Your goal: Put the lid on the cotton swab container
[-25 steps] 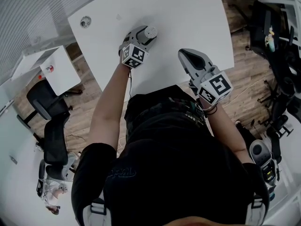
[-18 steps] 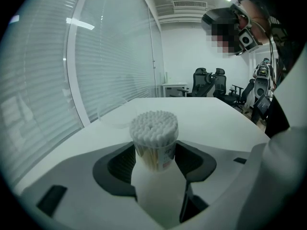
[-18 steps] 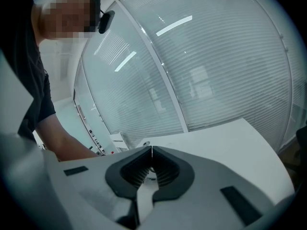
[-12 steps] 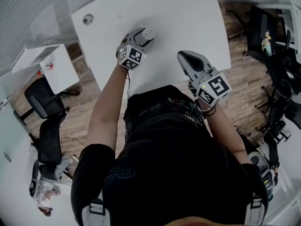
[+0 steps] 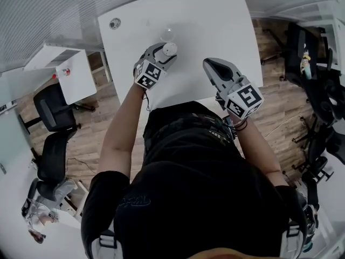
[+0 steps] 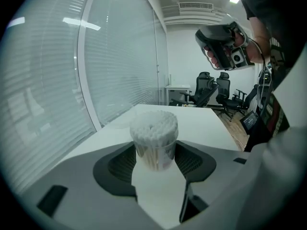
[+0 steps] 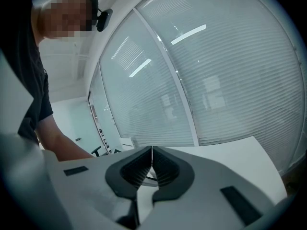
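Cotton swab container [image 6: 154, 138]: small clear plastic cylinder, open at the top and packed with upright swabs. Judged light, with stiff but thin, smooth walls, so it is likely to slip under a loose hold and to flex or crack under a hard squeeze; tilting it would spill swabs. The best hold is across the side wall at mid-height, leaving the rim free for the lid. The left gripper [image 5: 163, 52] does exactly this: jaws spread wide, ribbed pads against opposite sides of the container, which stands upright and appears clear of the white table [image 5: 215, 20]. The lid [image 5: 167, 34], a faint translucent disc, lies on the table just beyond the container, toward the upper centre of the head view. It is judged very light, thin and slick, and is best pinched at its edge. The right gripper [image 5: 213, 65] is clenched on nothing, its jaws meeting along a line. Pose: the left forearm reaches up the frame, its gripper angled downward. The right gripper sits lower right over the table's near edge, pointing to the upper left, closer to level.
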`<state>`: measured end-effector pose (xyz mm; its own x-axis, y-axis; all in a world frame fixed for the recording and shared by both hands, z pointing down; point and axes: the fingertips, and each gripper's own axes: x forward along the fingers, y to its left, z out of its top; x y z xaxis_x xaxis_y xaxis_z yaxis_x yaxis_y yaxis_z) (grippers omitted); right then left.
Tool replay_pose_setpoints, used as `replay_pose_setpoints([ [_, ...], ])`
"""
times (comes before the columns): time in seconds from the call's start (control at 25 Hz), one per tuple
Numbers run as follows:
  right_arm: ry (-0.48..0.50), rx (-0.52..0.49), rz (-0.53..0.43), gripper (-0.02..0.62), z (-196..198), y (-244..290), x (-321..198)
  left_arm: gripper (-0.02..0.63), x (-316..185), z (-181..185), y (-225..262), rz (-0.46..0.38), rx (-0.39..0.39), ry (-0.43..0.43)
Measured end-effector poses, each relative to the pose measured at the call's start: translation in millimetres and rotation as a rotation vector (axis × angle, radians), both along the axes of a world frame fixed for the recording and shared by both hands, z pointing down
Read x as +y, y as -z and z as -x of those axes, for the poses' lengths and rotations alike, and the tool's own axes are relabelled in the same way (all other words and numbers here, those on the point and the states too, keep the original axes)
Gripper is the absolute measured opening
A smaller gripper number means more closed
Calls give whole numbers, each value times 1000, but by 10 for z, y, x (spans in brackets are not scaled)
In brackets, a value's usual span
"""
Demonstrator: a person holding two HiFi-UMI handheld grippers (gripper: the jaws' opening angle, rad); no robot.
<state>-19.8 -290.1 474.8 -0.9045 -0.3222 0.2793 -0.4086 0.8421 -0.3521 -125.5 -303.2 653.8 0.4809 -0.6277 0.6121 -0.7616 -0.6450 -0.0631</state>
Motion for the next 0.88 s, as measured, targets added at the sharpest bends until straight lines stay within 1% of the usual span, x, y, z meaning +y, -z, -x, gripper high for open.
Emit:
replay_pose_setpoints([
  [0.24, 48, -23, -24, 23, 45, 127, 43, 262, 208, -51, 397, 25, 11, -2],
  [0.36, 67, -39, -34, 24, 99, 181, 30, 262, 273, -65, 648, 22, 9, -11],
  [0.48, 83, -53, -38, 25, 174, 247, 22, 262, 358, -99, 902, 37, 21, -21],
  [0.64, 82, -76, -47, 25, 258, 367, 9, 262, 441, -173, 1211, 37, 51, -38],
  [0.88, 53, -98, -25, 26, 383, 505, 143, 262, 555, -207, 1486, 27, 53, -112],
])
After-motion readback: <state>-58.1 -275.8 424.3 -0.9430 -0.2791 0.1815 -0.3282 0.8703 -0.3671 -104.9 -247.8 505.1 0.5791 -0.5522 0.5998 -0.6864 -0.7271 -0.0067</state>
